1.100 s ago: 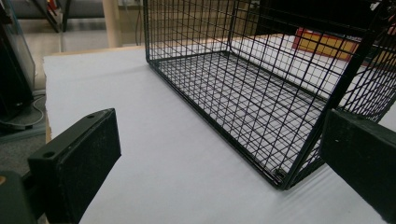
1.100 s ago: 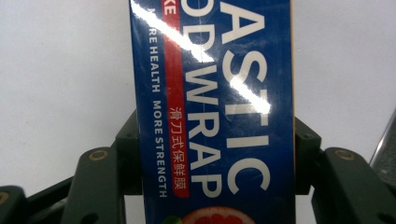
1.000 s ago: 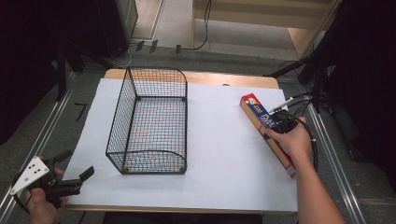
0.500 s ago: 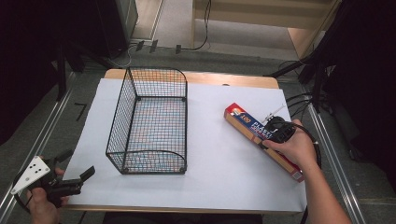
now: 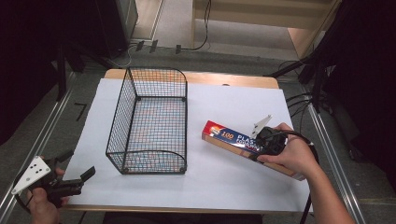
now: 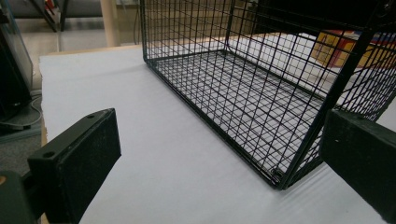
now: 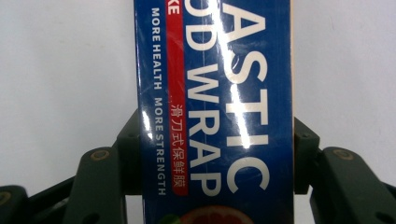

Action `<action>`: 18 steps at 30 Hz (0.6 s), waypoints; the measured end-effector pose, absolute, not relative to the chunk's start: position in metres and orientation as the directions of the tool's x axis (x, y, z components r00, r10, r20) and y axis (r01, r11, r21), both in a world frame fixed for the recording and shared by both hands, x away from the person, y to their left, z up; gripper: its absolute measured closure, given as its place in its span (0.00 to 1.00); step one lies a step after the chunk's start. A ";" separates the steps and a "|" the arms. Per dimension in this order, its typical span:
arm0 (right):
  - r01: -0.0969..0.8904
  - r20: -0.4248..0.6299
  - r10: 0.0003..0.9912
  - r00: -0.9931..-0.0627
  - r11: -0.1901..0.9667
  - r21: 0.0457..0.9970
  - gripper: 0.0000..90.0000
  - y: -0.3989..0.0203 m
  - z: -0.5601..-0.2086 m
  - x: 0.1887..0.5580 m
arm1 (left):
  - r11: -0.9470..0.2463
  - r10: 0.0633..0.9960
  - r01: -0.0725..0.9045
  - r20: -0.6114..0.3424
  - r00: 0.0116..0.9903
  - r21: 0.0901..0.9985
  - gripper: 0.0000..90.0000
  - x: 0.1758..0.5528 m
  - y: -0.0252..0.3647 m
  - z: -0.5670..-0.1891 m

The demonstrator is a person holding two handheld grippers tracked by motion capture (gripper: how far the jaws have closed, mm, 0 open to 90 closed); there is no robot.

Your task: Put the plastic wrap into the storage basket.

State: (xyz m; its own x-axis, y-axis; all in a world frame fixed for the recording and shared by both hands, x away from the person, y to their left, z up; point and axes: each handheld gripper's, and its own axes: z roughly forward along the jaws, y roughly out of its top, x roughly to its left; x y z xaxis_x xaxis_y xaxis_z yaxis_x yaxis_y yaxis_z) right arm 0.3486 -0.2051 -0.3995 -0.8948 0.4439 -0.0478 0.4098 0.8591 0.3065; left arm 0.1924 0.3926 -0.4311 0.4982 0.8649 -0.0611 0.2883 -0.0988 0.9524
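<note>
While the right tongs are clamped across the long plastic wrap box, gripping it by its two narrow sides, the box hangs just above the white tabletop, right of the wire basket and near its front corner. Seen in the right gripper view, the jaws press on the glossy box well along its length rather than at its middle, so the free end, the one pointing toward the basket, could sag or swing. Because the wrapping is slick, the box could also slide out between the pads if the hand tilts. As the box is long and lies slantwise to the basket, its leading end could catch on the top rim or on the near wire wall and shove the light basket across the sheet. The left tongs hover wide open and empty at the tabletop's front left corner, pointing at the basket, too far off to steady it.
</note>
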 end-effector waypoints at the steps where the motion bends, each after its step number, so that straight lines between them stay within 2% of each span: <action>1: 0.411 -0.040 0.444 -0.895 0.858 0.308 0.47 -0.204 -0.397 0.348 | -0.099 0.865 0.288 -0.061 0.498 0.953 0.00 0.192 0.393 -0.431; 18: 0.327 -0.063 0.369 -0.927 0.879 0.348 0.47 -0.194 -0.353 0.340 | -0.100 0.863 0.285 -0.059 0.501 0.953 0.00 0.192 0.393 -0.431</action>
